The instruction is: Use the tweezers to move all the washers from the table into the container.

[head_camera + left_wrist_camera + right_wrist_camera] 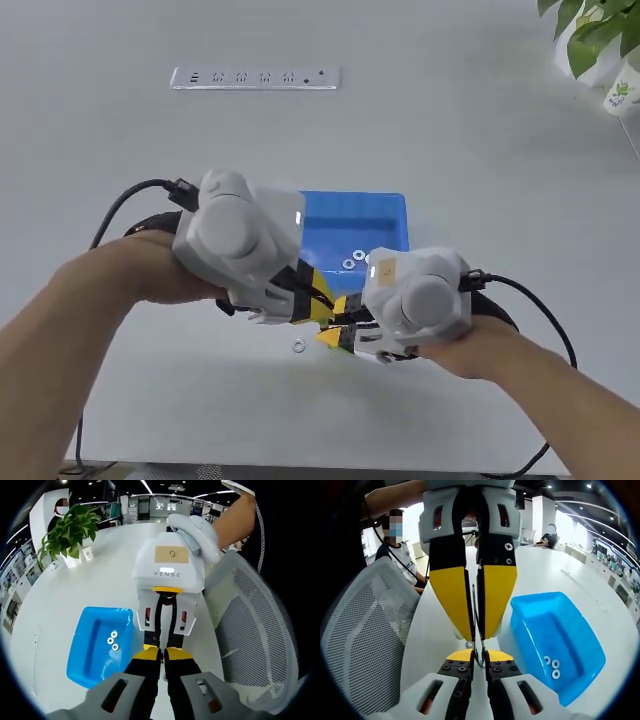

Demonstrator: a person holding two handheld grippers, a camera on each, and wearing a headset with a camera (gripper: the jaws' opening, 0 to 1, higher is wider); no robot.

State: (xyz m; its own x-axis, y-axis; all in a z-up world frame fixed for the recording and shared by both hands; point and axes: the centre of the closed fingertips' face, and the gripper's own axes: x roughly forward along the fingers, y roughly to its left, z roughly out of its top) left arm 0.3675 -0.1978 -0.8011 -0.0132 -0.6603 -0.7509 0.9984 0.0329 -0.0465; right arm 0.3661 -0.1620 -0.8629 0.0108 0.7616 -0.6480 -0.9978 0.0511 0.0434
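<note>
Thin metal tweezers (476, 622) run between the two grippers, which face each other tip to tip by the front edge of the blue container (350, 200). My left gripper (322, 308) and my right gripper (330, 338) are both shut on them. In the right gripper view the left gripper (474, 630) hangs from the top, its yellow pads (452, 600) clamping the tweezers just above my own tips (479, 656). One washer (298, 346) lies on the table under the tips. Three washers (352, 262) rest inside the container (545, 610).
A white power strip (255, 78) lies at the far side of the table and a potted plant (600, 35) stands at the far right corner. A mesh chair (365, 645) is at the table's near edge. Cables trail from both grippers.
</note>
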